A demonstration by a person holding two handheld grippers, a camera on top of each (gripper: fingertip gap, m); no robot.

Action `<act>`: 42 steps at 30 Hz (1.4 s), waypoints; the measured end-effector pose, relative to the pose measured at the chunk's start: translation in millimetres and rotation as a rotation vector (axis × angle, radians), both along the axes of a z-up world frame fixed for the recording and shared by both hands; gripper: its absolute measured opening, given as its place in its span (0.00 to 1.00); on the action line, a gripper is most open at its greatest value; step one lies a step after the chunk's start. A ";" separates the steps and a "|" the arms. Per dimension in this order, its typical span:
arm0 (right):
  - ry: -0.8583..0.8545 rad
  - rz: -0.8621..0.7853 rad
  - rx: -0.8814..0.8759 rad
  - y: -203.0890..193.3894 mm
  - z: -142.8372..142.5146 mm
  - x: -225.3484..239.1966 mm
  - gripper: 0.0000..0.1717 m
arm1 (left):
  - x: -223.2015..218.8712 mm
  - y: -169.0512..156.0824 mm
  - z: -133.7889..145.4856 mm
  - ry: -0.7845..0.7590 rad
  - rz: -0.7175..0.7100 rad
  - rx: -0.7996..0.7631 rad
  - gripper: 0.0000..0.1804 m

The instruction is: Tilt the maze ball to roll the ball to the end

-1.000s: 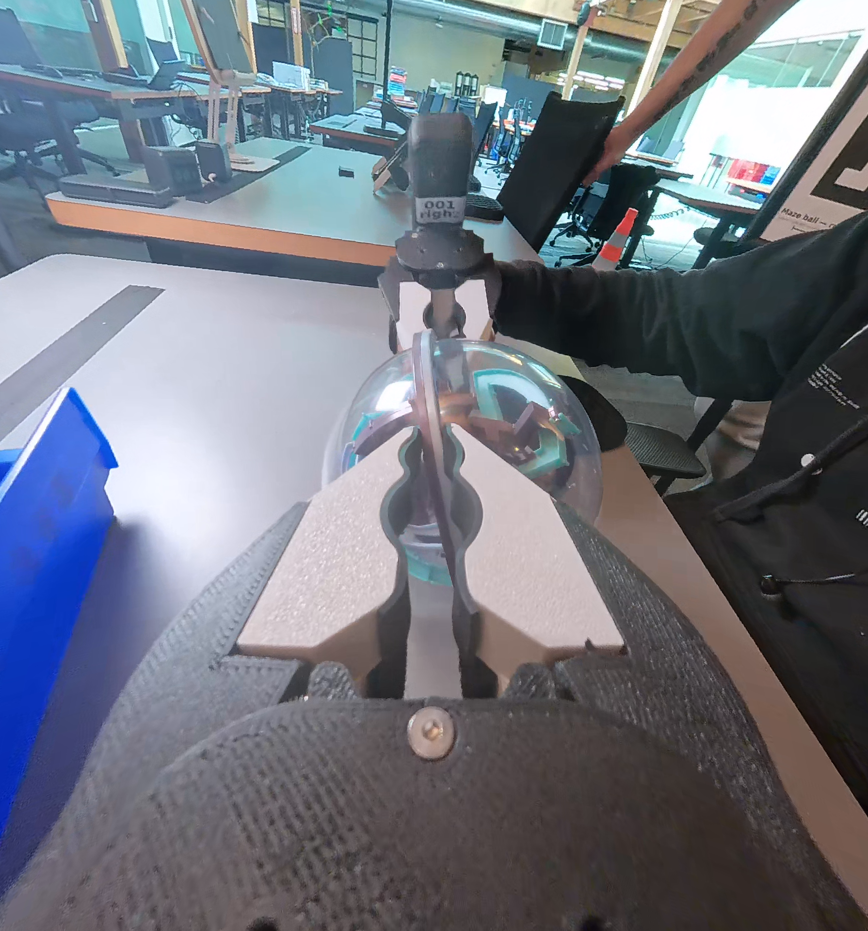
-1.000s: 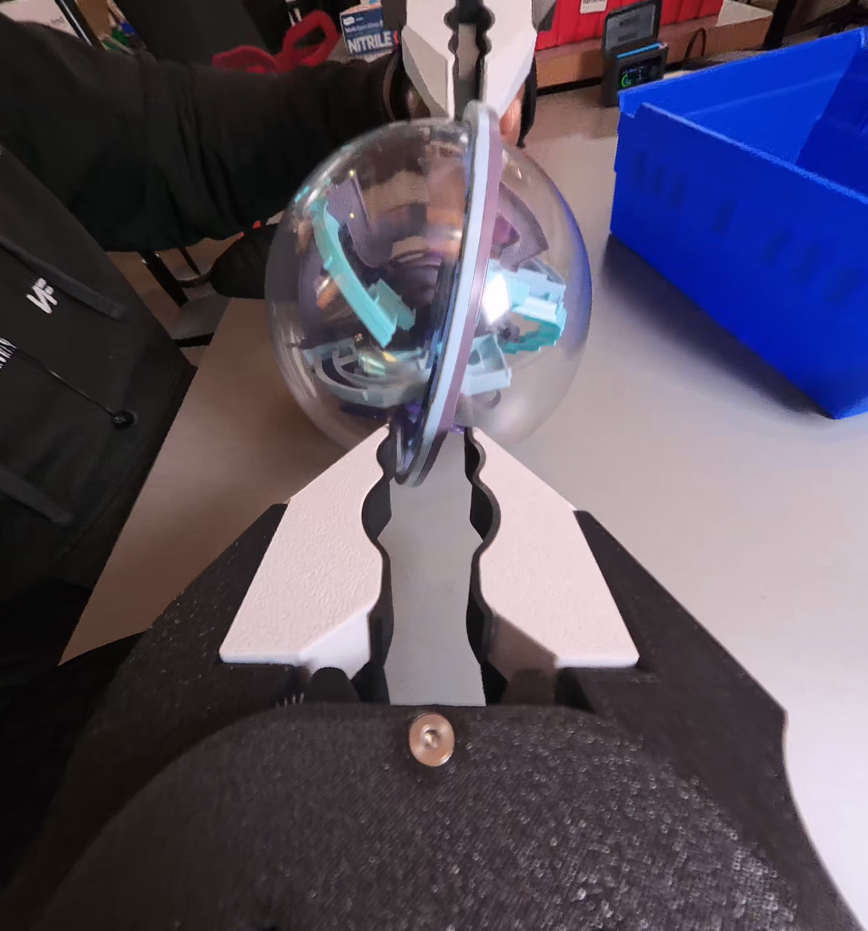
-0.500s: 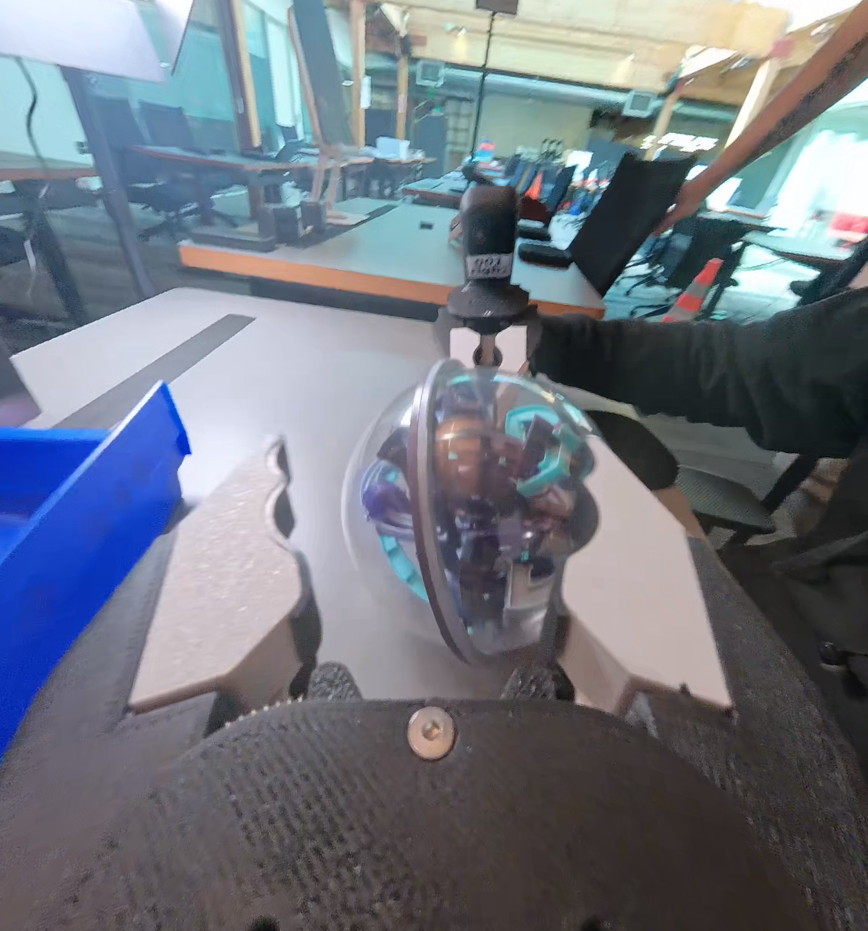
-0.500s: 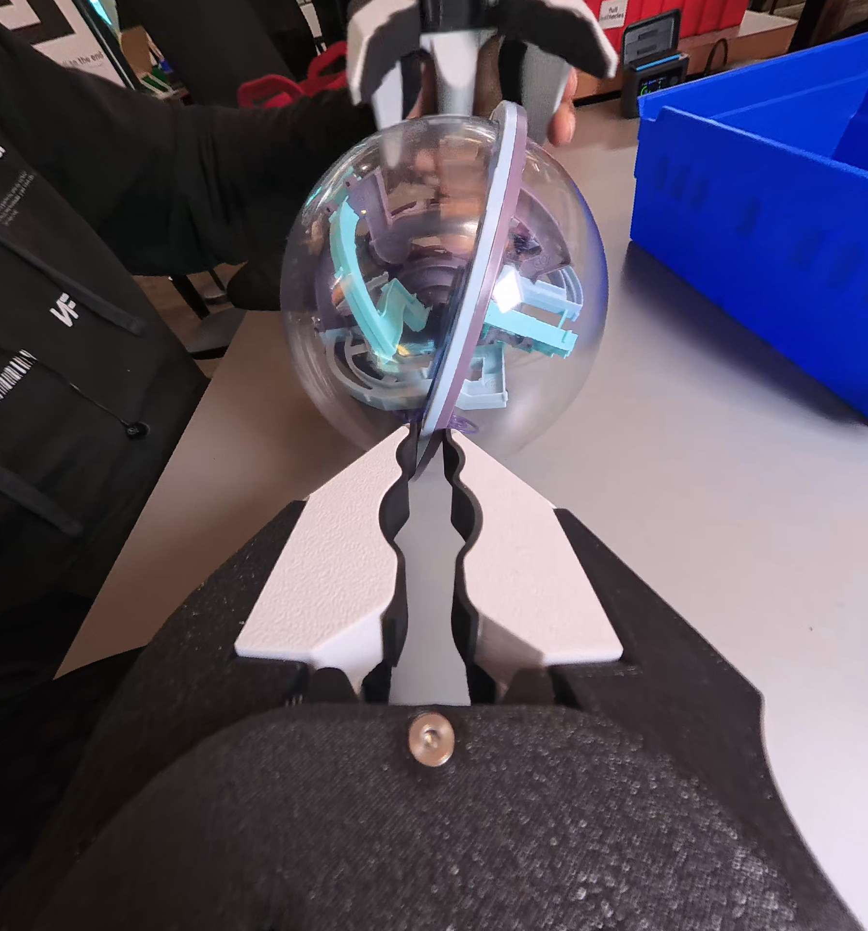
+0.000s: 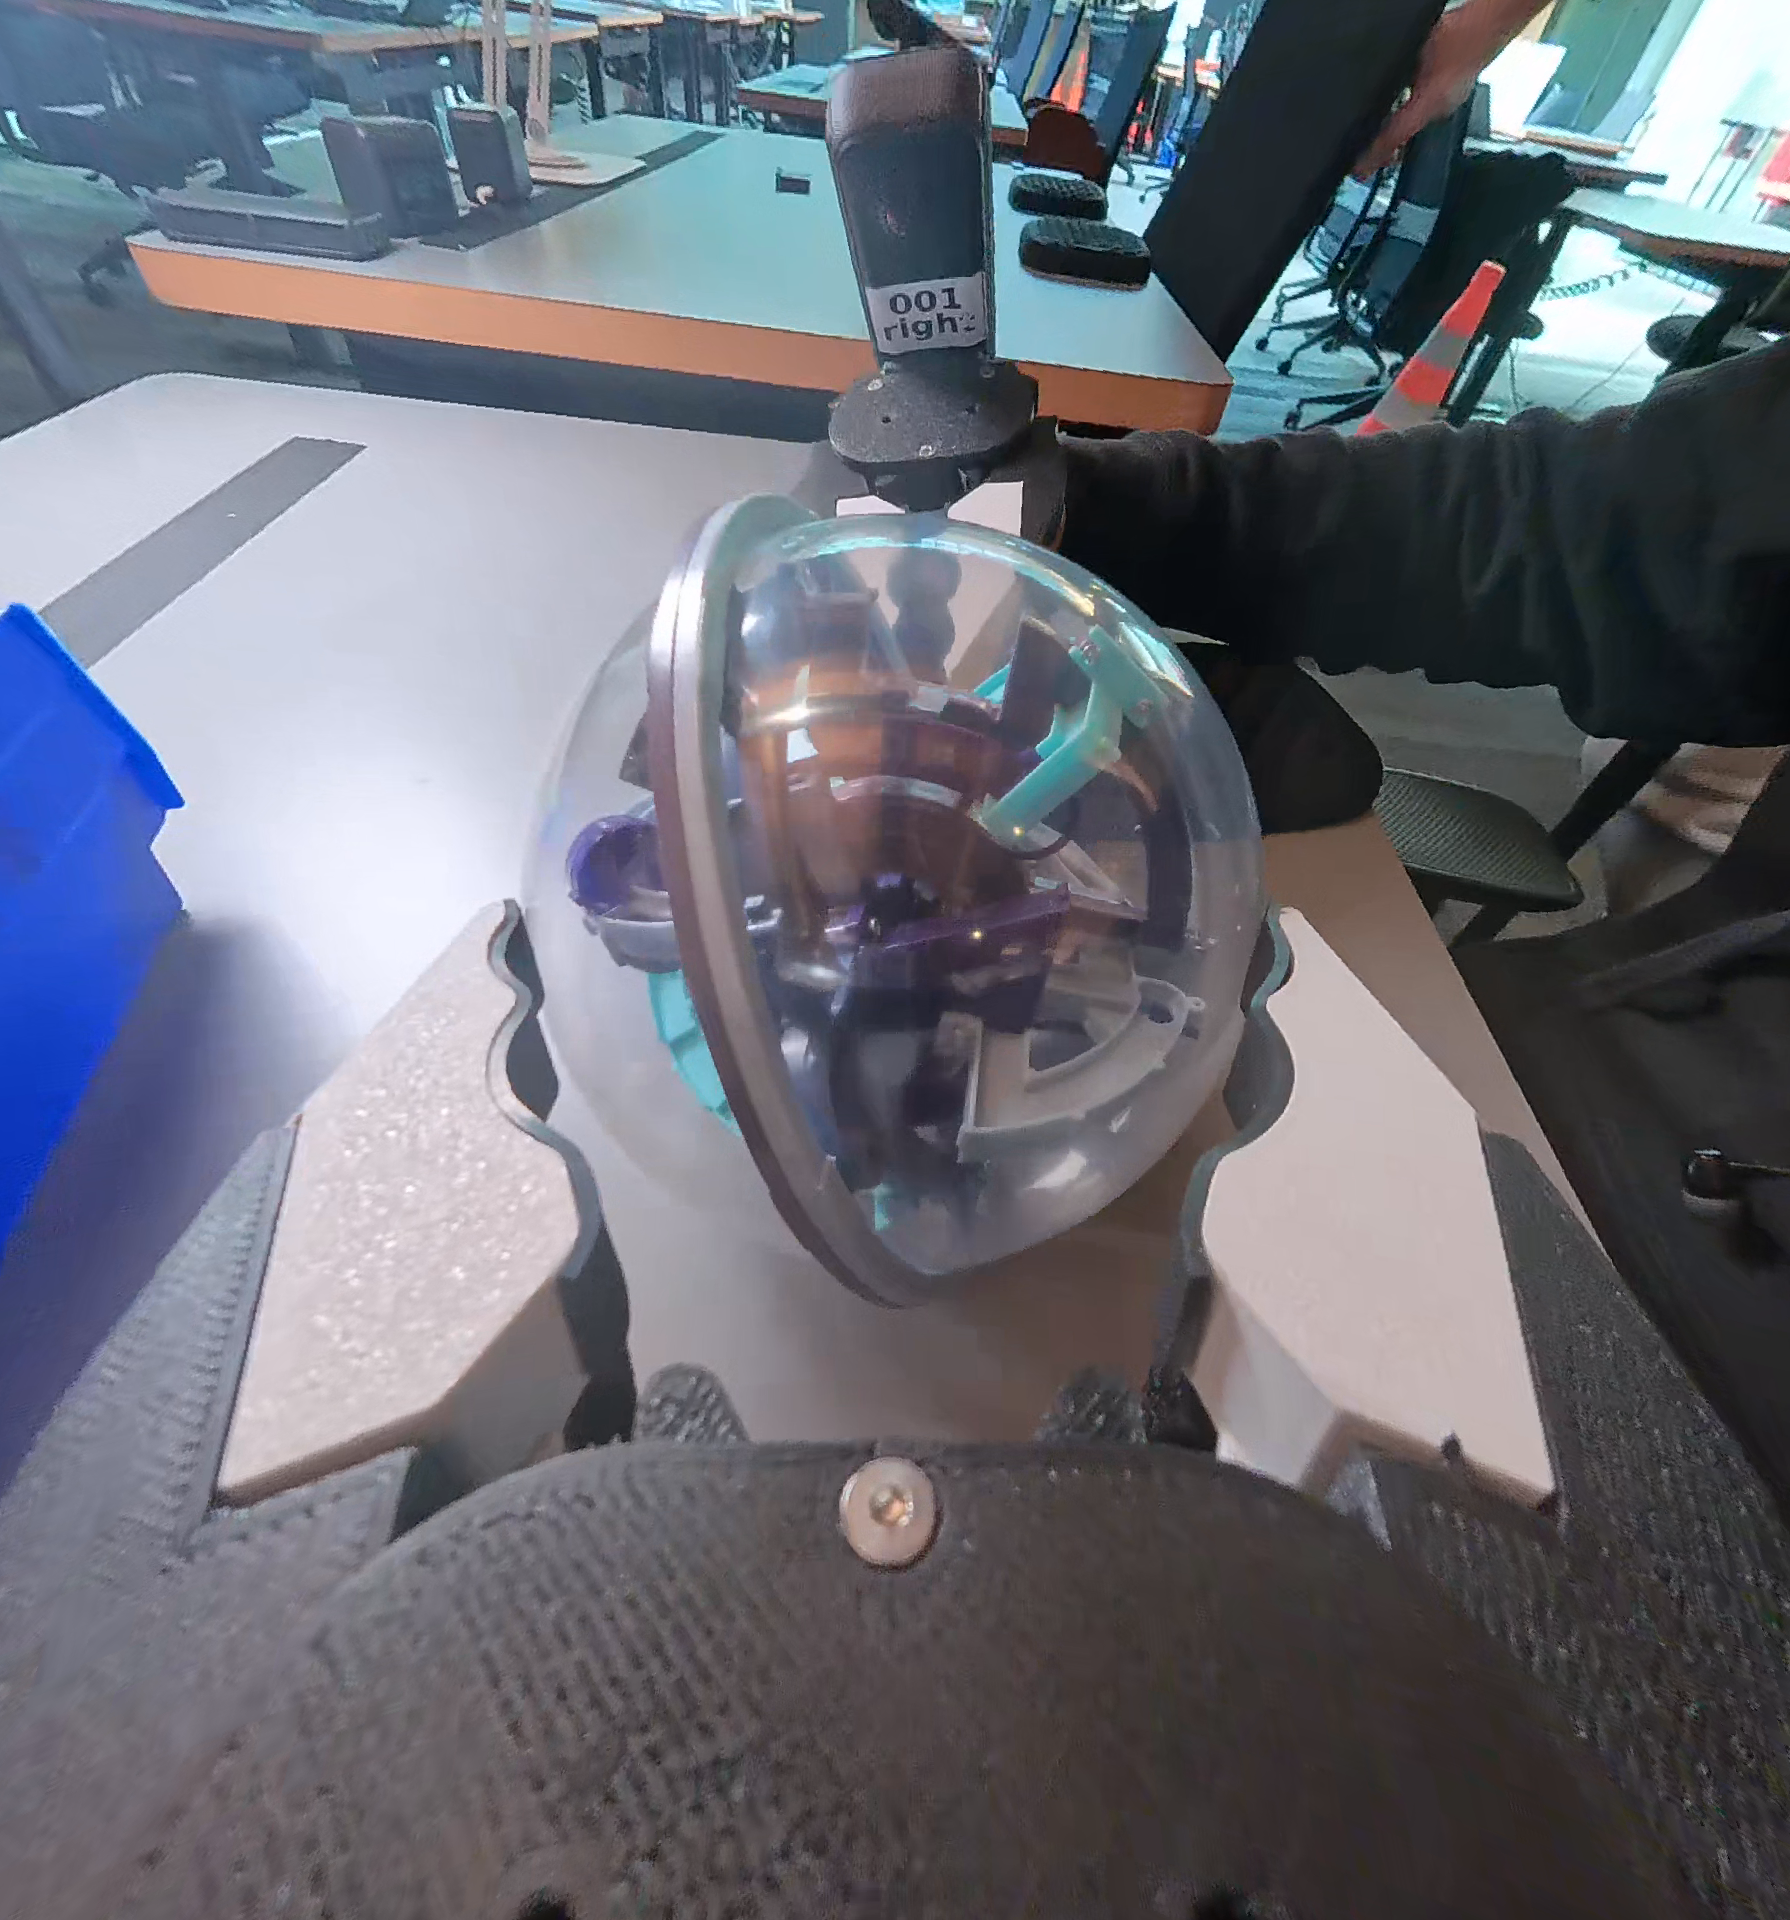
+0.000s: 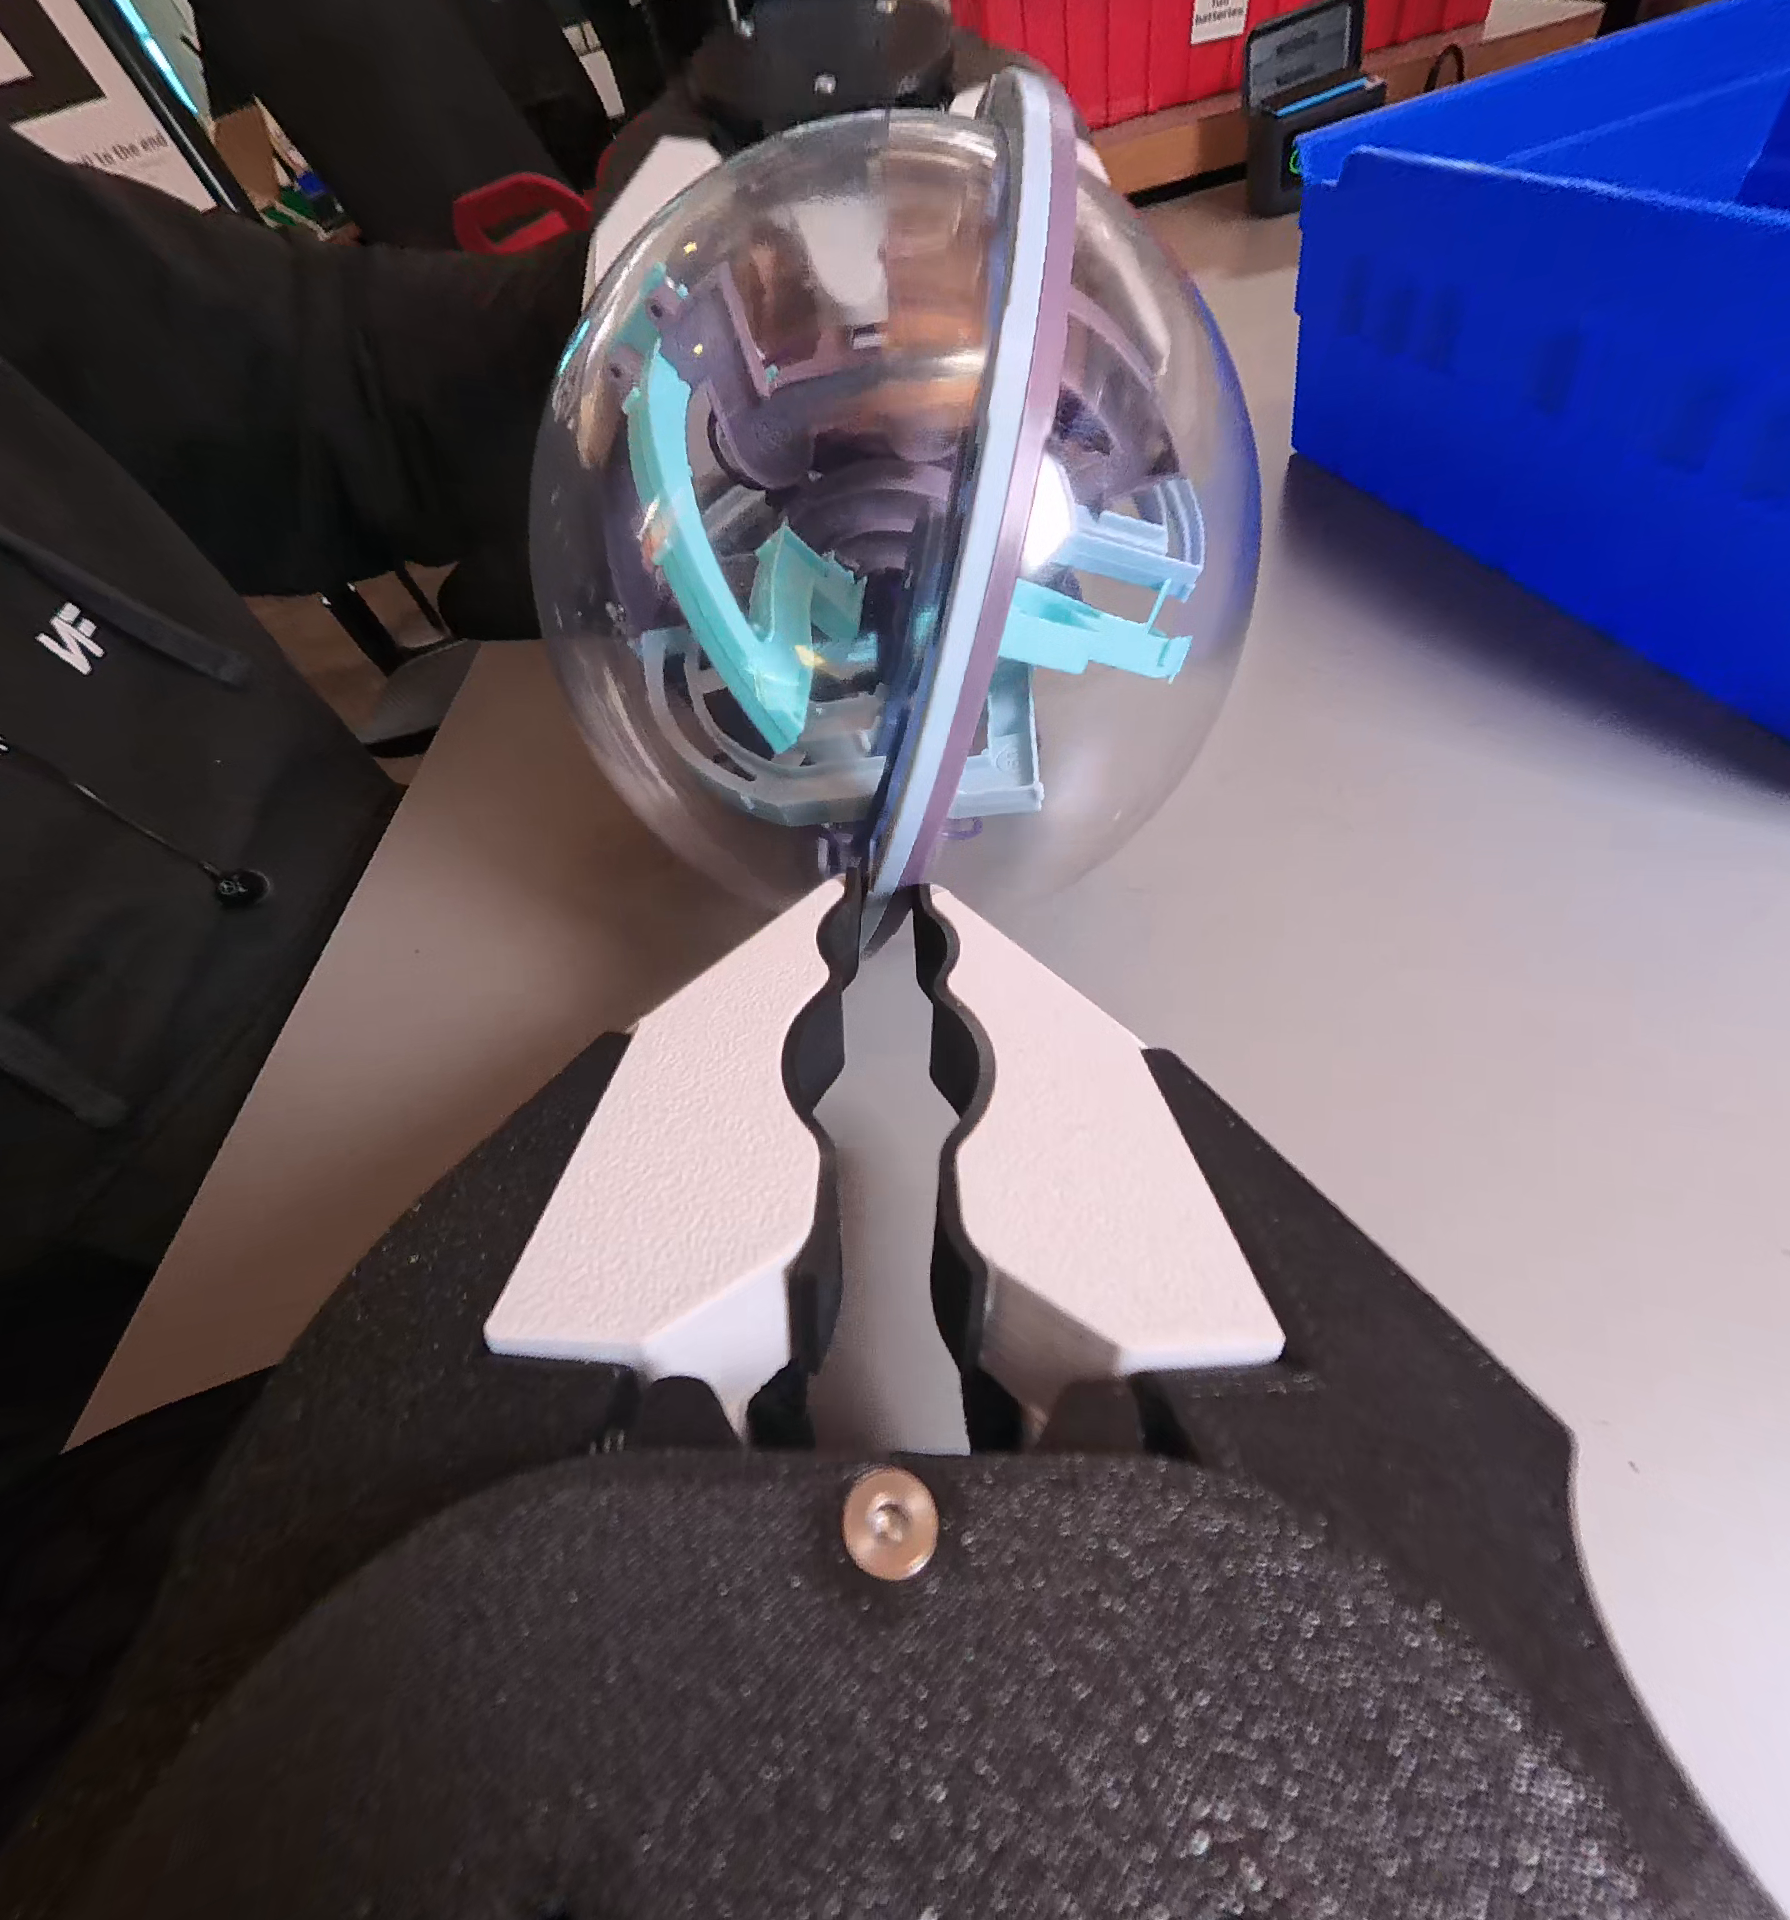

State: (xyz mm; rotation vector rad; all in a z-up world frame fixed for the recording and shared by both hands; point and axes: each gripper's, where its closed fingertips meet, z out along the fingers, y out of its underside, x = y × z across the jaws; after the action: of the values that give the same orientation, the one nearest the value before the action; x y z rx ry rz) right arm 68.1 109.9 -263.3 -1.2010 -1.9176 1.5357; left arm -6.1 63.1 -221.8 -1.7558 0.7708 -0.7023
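Clear plastic maze ball hid its small ball; right hand-held gripper pinched its rim, left hand-held gripper spread wide around it.

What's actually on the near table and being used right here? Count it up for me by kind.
Maze ball: 1, a clear sphere with a ring round its middle
Grippers: 2, the right gripper with its jaws pinched on that ring, the left gripper with its jaws spread wide either side of the sphere
Blue bin: 1
Table: 1
Total: 5
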 end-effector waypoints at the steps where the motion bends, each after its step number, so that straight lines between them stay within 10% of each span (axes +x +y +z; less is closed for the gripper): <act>1: -0.004 0.002 -0.001 -1.1 -1.7 0.2 0.04 | 0.3 0.1 0.7 0.004 -0.006 -0.009 0.73; 30: -0.185 0.053 -0.218 14.6 26.5 -14.5 0.05 | -15.5 17.7 3.5 -0.280 -0.152 -0.335 0.69; 42: -0.319 -0.045 -0.560 12.8 18.6 -11.3 0.03 | -16.0 -5.2 11.7 0.032 0.173 0.119 0.79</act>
State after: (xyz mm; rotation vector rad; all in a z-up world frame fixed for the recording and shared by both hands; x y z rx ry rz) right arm 56.8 122.7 -244.7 -1.8002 -1.6638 2.0358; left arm -22.0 57.9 -210.1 -1.7047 0.6596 -0.5036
